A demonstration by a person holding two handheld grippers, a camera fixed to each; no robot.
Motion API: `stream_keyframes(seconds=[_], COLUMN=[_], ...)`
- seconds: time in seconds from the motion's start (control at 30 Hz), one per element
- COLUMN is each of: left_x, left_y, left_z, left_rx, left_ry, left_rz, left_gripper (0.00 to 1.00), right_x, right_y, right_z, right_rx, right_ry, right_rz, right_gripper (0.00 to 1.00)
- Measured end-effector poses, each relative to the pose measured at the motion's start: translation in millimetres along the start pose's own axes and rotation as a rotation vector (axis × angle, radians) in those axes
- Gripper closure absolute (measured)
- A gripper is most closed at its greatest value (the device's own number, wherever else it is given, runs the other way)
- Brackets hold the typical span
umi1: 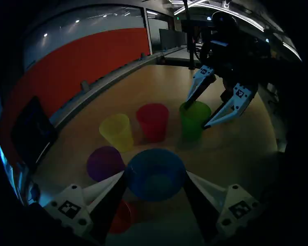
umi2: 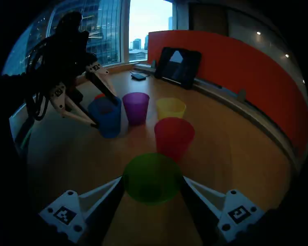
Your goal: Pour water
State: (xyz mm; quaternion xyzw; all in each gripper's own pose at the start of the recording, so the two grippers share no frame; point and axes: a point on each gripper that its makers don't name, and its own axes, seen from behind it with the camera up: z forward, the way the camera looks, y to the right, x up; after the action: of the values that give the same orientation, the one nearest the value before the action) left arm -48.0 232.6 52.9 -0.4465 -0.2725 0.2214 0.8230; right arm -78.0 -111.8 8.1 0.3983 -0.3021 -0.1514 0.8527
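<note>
My left gripper (umi1: 155, 175) squeezes the blue cup (umi1: 156, 182) from both sides. My right gripper (umi2: 152, 179) squeezes the green cup (umi2: 152, 184) the same way.

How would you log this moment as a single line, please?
left gripper: fingers on blue cup | right gripper: fingers on green cup | both cups upright | pouring not yet begun
</note>
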Motion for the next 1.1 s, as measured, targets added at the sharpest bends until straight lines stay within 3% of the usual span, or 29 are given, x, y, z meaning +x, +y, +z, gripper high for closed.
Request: stream_keyframes(seconds=[0.3, 0.67, 1.1], left_x=[15, 41, 65], left_y=[-1.2, -1.7, -12.5], left_z=[-32.0, -70.7, -115.7], left_rx=[0.038, 0.107, 0.184], left_ry=[0.070, 0.188, 0.309], left_rz=[-0.027, -0.077, -0.100], left_gripper=[0.11, 0.10, 0.11], right_x=[27, 76, 122], right_y=[-5, -17, -32], right_z=[-22.2, -51.2, -79.2], right_rx=[-0.021, -0.049, -0.082], right_ry=[0.064, 0.190, 0.319], right_rz=[-0.003, -0.029, -0.055], right_gripper=[0.07, 0.07, 0.07])
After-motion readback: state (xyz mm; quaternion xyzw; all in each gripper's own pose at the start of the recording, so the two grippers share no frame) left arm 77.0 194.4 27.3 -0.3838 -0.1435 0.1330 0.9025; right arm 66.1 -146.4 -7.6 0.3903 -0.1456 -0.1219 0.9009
